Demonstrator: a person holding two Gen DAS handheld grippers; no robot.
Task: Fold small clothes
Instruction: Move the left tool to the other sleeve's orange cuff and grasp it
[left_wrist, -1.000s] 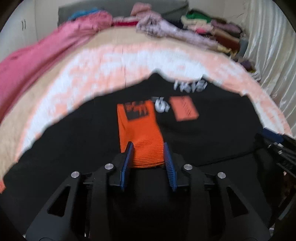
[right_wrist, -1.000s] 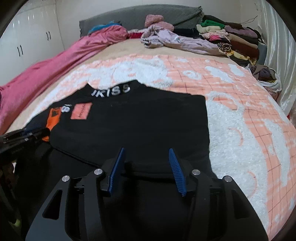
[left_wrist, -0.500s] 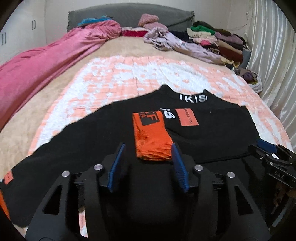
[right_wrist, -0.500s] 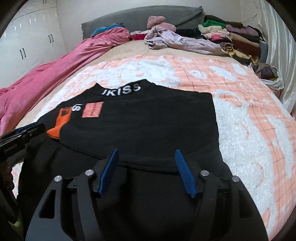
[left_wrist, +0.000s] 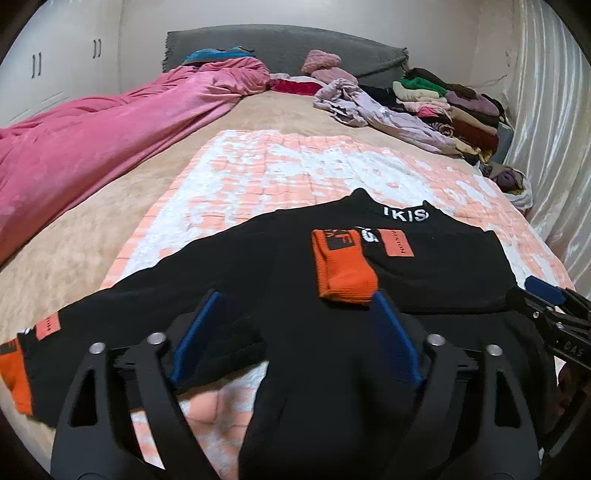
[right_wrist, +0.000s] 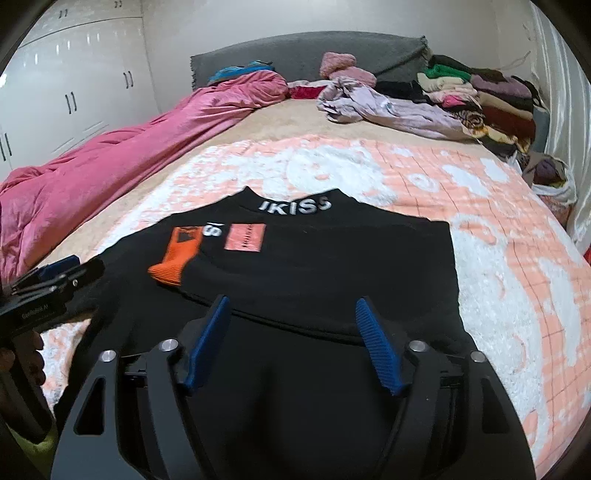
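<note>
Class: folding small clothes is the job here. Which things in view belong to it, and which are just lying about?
In the job:
black sweatshirt
its orange cuff
left gripper
right gripper

Lying about:
pink duvet
lilac garment
stacked clothes

both grippers, left (left_wrist: 295, 332) and right (right_wrist: 295, 343), just opened, empty.

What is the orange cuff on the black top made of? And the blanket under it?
The orange cuff looks like stretchy ribbed knit: fine lines run along it. The black top seems a soft, matte knit. The peach and white blanket looks like fluffy fleece, with a fuzzy pile.
</note>
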